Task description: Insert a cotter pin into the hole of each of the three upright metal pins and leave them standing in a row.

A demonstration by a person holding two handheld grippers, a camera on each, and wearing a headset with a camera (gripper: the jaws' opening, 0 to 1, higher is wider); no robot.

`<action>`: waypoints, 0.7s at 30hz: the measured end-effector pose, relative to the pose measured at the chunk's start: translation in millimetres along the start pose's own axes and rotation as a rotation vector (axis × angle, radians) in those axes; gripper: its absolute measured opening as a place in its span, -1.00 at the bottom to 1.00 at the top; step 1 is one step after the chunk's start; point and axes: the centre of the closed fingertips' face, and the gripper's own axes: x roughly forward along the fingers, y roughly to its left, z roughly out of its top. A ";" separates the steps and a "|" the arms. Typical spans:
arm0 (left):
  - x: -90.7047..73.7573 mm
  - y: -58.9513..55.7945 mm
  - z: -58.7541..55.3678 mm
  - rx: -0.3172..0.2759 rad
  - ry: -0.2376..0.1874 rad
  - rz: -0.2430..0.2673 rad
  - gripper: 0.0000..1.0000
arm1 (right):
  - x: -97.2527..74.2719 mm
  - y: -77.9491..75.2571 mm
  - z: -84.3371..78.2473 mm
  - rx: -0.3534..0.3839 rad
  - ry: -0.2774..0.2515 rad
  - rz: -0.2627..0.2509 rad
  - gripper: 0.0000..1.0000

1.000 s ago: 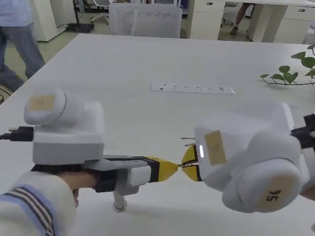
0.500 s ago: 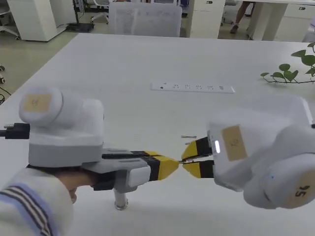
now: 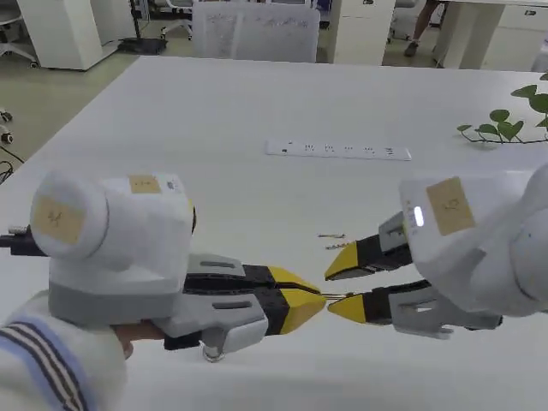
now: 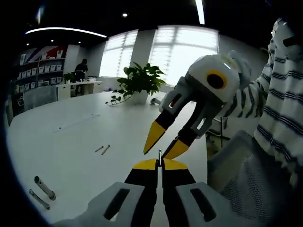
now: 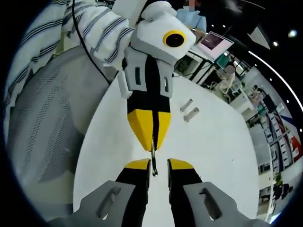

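Observation:
My left gripper (image 3: 315,302) is shut on a thin cotter pin (image 5: 153,153), which sticks out past its yellow tips (image 4: 160,163). The right gripper (image 3: 332,291) faces it tip to tip with its jaws open on either side of the pin's looped end, not pinching it (image 5: 158,166). Two more cotter pins (image 3: 334,241) lie on the white table just beyond the tips. Two metal pins (image 5: 189,109) lie side by side on the table (image 4: 41,191). A further metal pin (image 3: 209,351) shows under the left gripper, mostly hidden.
A white power strip (image 3: 338,151) lies across the middle of the table (image 3: 214,128). A leafy plant (image 3: 505,127) reaches in at the right edge. A chair (image 3: 257,32) stands behind the far edge.
The right gripper's jaws, nearly closed on the cotter pin before, have opened and let it go. The left gripper still holds the pin. The head camera has shifted slightly.

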 end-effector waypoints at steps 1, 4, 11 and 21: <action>0.1 -1.7 -0.1 -0.002 -0.003 -0.004 -1.00 | -1.1 1.8 -1.8 0.017 -0.001 0.010 -0.71; 0.3 -5.1 -1.3 0.044 0.003 -0.024 -1.00 | -4.1 8.0 -5.6 0.053 -0.017 0.042 -0.71; -0.8 -14.2 -9.4 0.130 0.043 -0.084 -1.00 | -5.6 21.2 -7.6 0.084 -0.034 0.101 -0.73; -5.0 -17.1 -12.6 0.162 0.044 -0.116 -1.00 | -3.5 33.1 0.4 0.112 -0.068 0.162 -0.83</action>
